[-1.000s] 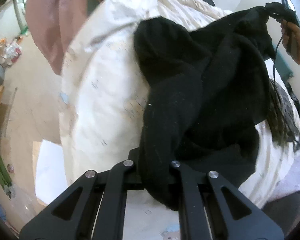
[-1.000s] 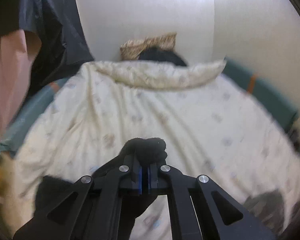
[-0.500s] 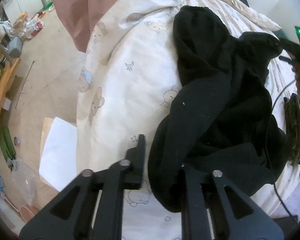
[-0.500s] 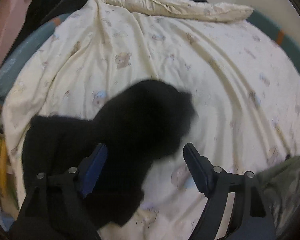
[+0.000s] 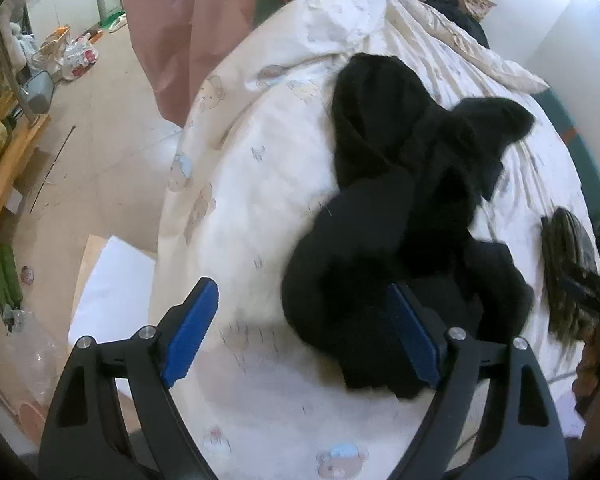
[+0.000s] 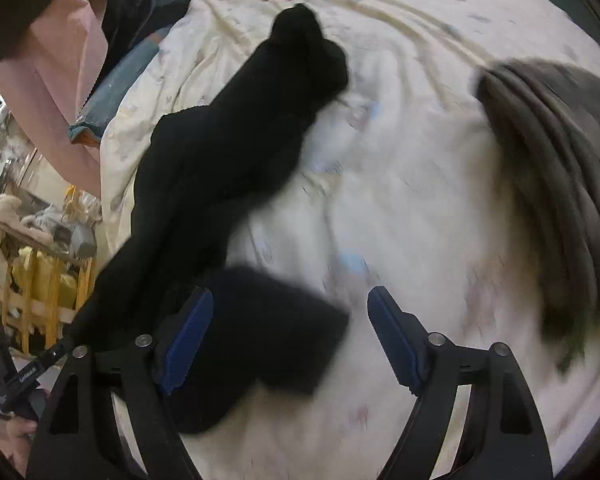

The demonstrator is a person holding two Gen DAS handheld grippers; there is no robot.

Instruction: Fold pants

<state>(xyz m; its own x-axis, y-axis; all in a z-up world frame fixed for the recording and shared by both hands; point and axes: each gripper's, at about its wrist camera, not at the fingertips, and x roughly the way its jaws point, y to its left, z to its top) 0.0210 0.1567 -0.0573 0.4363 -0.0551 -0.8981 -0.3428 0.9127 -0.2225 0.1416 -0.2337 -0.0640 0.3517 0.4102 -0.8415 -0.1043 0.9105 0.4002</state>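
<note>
Black, crumpled pants [image 5: 400, 208] now lie loose on the cream quilt [image 5: 268, 168] with its bear print, where a second ago both ends were pinched and lifted off it. On the left, the left gripper [image 5: 300, 332] is opening, its blue pads no longer clamping the cloth, and only a fold of the pants lies against the inside of its right finger. On the right, the right gripper [image 6: 288, 340] has let go too and dropped closer to the bed, its fingers spread wide with one pant end lying slack between them, and a grey-striped garment [image 6: 556, 184] now shows to its right.
</note>
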